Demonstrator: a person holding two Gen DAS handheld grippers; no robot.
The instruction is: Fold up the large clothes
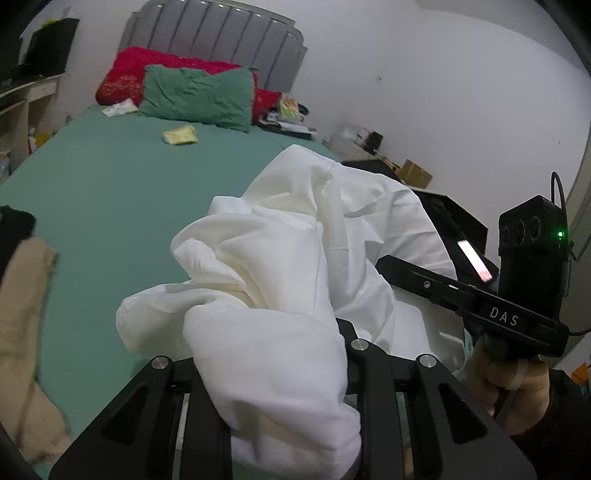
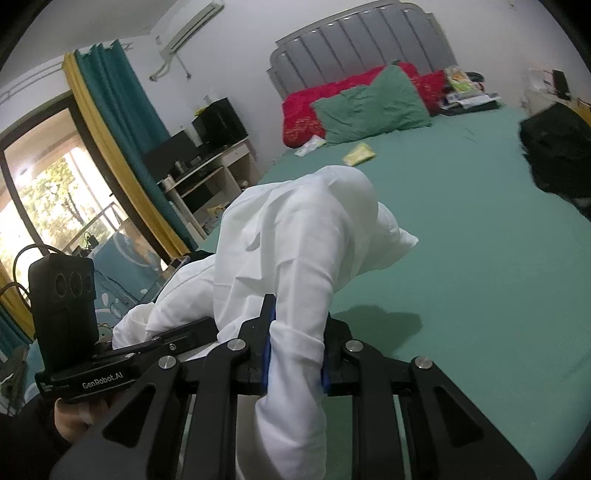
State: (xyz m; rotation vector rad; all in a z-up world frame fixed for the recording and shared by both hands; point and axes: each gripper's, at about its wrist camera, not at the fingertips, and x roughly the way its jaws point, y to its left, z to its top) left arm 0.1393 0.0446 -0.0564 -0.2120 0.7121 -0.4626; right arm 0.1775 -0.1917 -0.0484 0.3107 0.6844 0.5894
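You are working over a bed whose green sheet (image 2: 480, 258) fills the middle and right of the right-wrist view and the left half of the left-wrist view; it lies mostly smooth. At the top of both views stands a grey padded headboard (image 2: 362, 44), with a red blanket (image 2: 310, 107) and a green pillow (image 2: 373, 107) just below it, and a small yellow packet (image 2: 359, 153) on the sheet in front of the pillow. The white garment (image 2: 295, 251) occupies the centre of each view, bunched and raised above the sheet, casting a shadow at lower centre of the right-wrist view. Your right gripper (image 2: 295, 354), at lower centre, is closed down on a gathered band of the garment, which passes between its blue-padded fingers (image 2: 267, 354) and hangs below them. Your left gripper (image 1: 273, 354) sits at lower centre of the left-wrist view with the cloth draped over it; the fingers are covered, so how far they are closed cannot be told. At the left edge of that view lie a tan cloth (image 1: 26, 325) and a dark one above it. In the right-wrist view, a window (image 2: 51, 184) with teal and yellow curtains (image 2: 110, 122) fills the left, a white shelf desk (image 2: 210, 166) stands beside the bed, and an air conditioner (image 2: 188, 26) hangs at upper left. A black bag (image 2: 557, 155) rests at the right edge.
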